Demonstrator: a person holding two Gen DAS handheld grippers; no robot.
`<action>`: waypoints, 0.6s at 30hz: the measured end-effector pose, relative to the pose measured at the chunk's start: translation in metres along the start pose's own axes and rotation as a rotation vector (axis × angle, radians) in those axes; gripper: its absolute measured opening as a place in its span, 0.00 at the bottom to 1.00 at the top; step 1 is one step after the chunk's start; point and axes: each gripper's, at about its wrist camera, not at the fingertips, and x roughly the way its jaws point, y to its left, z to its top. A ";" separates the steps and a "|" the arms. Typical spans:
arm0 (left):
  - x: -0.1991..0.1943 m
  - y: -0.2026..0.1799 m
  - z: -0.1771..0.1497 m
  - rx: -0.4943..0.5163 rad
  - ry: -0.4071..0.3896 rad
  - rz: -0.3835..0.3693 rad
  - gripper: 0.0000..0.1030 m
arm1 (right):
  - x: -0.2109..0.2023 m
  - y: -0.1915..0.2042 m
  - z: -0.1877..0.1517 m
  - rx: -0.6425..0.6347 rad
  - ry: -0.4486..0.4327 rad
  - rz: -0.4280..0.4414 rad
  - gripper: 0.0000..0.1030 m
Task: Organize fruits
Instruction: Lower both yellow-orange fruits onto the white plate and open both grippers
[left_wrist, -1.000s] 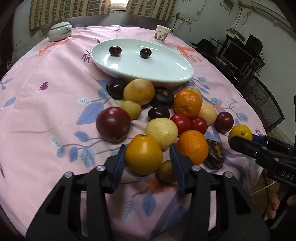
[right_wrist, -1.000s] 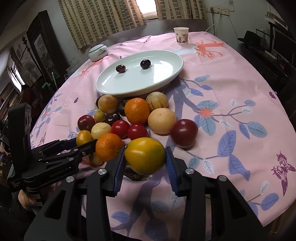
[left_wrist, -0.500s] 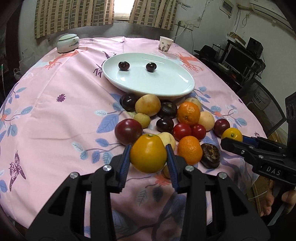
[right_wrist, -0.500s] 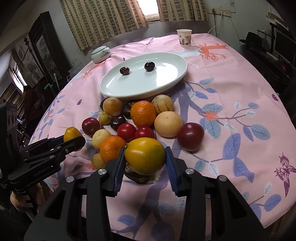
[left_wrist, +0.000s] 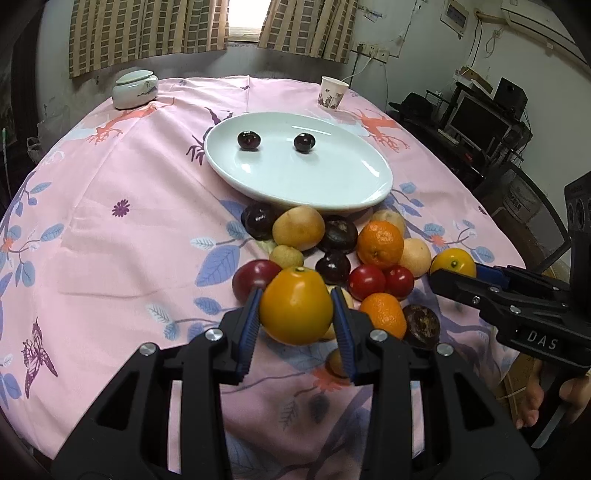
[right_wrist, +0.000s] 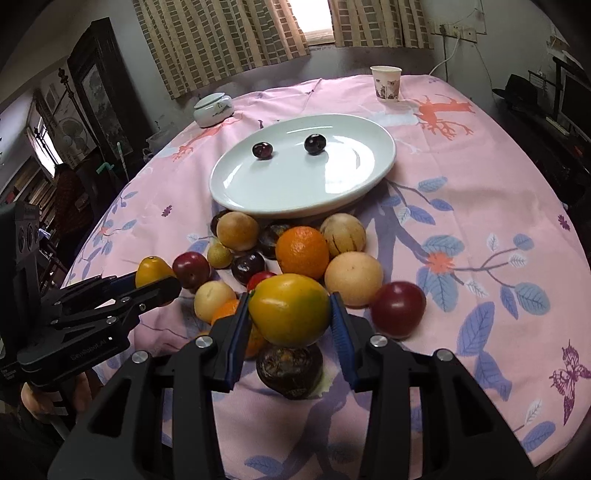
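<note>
Both grippers were clamped on fruit, as they had been a second before. The left gripper pinched an orange-yellow fruit between its blue pads, and the right gripper pinched a yellow-green fruit the same way. The jaw gaps looked unchanged across the frames.

What differed was height. In the left view the held fruit had earlier sat low among the pile, hiding little of it; now it hung above the cloth, in front of a pale fruit and a red plum, and the whole table sat further down the picture, with more window and curtain in view. The right view changed less: the pile had slid a little lower and the dark wrinkled fruit under the held fruit showed more fully.

The plate sat just beyond the pile, with the same two dark cherries on it, apart from each other. The rest of the fruit lay heaped on the cloth by the plate's near rim. A paper cup and a lidded jar stood at the far edge, unmoved.
</note>
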 end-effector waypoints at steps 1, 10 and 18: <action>-0.001 0.001 0.006 0.000 -0.007 -0.001 0.37 | 0.000 0.002 0.006 -0.011 -0.005 0.005 0.41; 0.033 0.013 0.120 0.032 -0.035 0.052 0.37 | 0.021 0.006 0.086 -0.099 -0.042 0.050 0.41; 0.134 0.019 0.195 -0.006 0.082 0.084 0.37 | 0.107 -0.025 0.161 -0.088 0.023 -0.069 0.41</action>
